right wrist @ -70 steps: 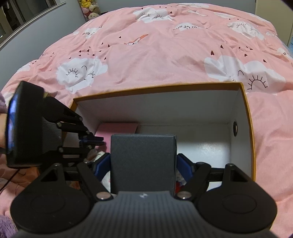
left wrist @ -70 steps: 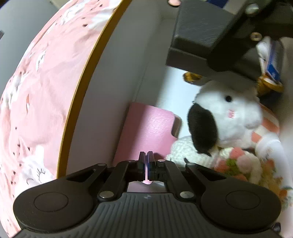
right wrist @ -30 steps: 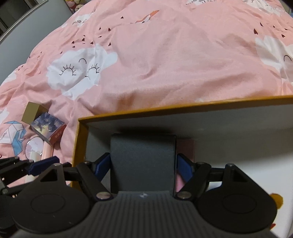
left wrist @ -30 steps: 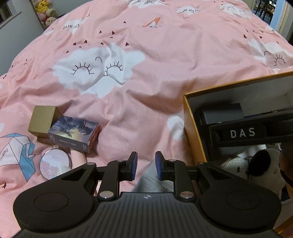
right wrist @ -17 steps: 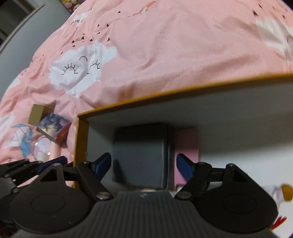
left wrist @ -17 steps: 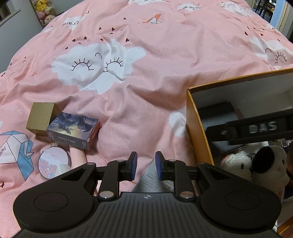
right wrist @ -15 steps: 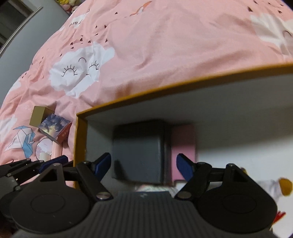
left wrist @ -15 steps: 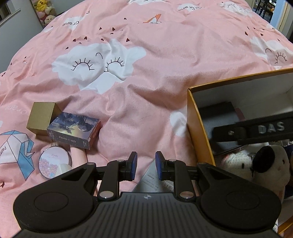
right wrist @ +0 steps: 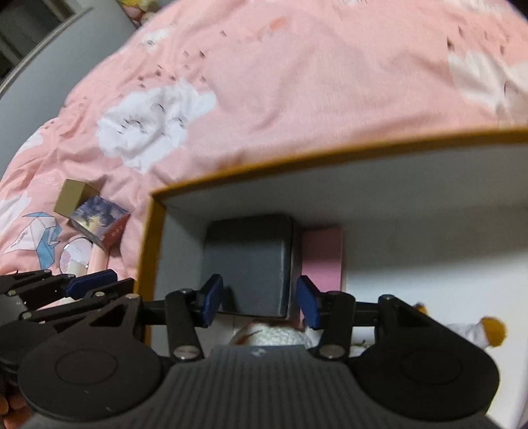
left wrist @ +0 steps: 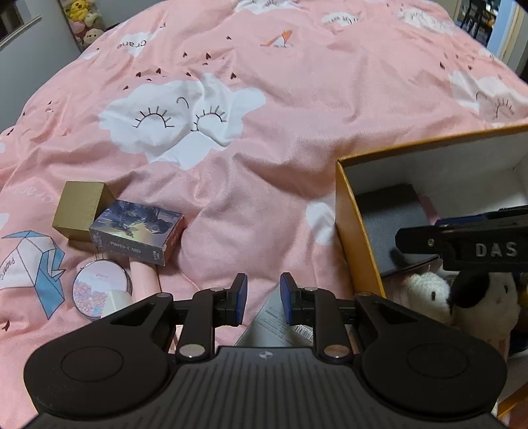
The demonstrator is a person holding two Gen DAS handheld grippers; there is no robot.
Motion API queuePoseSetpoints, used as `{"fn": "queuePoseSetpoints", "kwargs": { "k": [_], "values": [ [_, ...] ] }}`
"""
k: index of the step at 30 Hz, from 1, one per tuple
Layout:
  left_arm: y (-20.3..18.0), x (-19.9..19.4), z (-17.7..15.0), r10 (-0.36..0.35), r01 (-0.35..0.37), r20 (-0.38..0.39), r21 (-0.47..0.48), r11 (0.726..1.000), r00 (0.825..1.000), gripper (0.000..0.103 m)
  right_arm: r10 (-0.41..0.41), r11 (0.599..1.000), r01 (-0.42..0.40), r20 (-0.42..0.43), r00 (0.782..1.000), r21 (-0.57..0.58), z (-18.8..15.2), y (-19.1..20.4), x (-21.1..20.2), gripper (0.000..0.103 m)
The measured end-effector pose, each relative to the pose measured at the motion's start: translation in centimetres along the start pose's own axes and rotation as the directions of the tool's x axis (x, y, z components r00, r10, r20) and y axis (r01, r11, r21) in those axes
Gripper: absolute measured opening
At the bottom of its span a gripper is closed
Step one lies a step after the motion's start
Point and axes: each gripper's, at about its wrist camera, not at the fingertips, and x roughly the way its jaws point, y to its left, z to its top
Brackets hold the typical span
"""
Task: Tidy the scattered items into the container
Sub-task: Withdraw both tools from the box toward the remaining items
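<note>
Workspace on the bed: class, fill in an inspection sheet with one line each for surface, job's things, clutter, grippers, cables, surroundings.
Surface: pink cloud-print duvet, rumpled.
Job's things: orange-rimmed box holds dark case, pink box, plush toys. Still outside: tan box, photo-card box, round compact, grey carton.
Clutter: nothing seen.
Grippers: left gripper open, empty, over the grey carton; right gripper open, jaws just closing, over the box.
Cables: nothing seen.
Surroundings: soft toys far left.
</note>
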Motion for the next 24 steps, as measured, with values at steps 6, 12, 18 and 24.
{"fn": "queuePoseSetpoints", "kwargs": {
  "k": [6,12,18,24],
  "values": [
    [1.5,-2.2,-0.9,-0.003,0.005,0.068,-0.028,1.0,0.998,0.031,0.017,0.998,-0.01,0.106,0.994,-0.069,-0.4,1.2,-2.7,0.067],
    [4.1,-4.1,-2.3,0.016,-0.011,0.085,-0.056,0.998,0.996,0.031,0.067,0.995,-0.052,0.181,0.981,-0.088,-0.8,2.4,-4.2,0.067],
    [7.8,-5.9,-3.8,0.03,-0.023,0.057,-0.116,0.993,0.998,0.031,0.13,0.985,-0.112,0.142,0.981,-0.129,-0.7,4.6,-3.8,0.066],
    [11.2,-6.6,-4.7,0.1,-0.096,0.028,-0.125,0.987,0.995,0.031,0.159,0.946,-0.137,0.051,0.986,-0.294,-0.1,9.1,-2.5,0.05]
  ]
}}
